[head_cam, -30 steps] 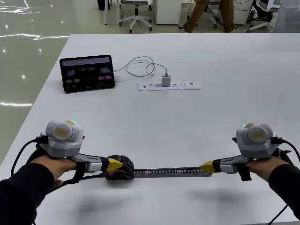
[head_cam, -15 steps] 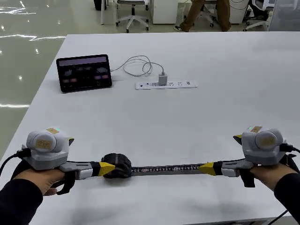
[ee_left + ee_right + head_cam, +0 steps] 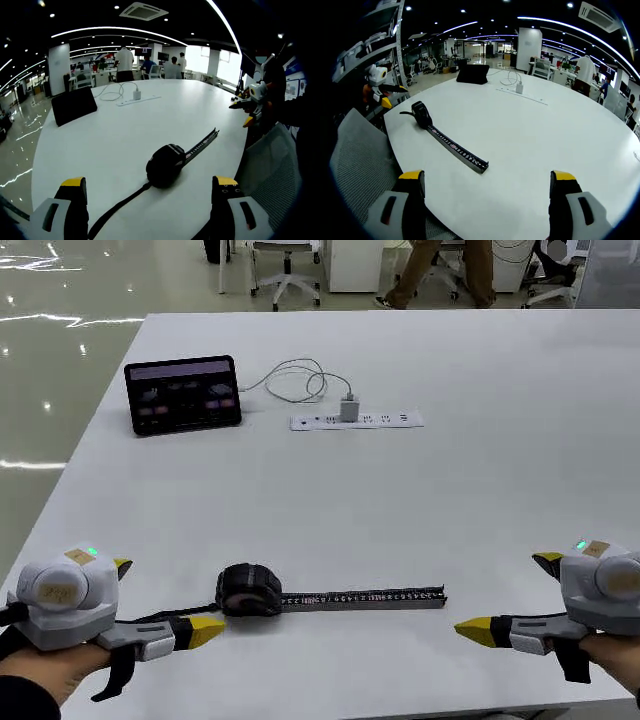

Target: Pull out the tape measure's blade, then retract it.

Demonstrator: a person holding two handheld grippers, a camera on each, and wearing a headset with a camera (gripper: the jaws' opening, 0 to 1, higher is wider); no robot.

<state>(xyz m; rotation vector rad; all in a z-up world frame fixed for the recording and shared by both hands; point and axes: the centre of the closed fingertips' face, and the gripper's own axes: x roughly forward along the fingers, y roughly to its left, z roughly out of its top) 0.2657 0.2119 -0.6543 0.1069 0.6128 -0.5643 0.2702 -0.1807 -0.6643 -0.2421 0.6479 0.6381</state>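
Table [image 3: 400, 490]: blackish tape measure [image 3: 249, 590], blade [image 3: 365, 598] out

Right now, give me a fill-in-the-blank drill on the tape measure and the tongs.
The blade is pulled ____ of the tape measure's case. The left tongs and right tongs both stand ____, holding nothing. In the head view the tablet sits to the ____ of the power strip.
Missing words: out; open; left.

Markings on tape blade [image 3: 365, 597] illegible
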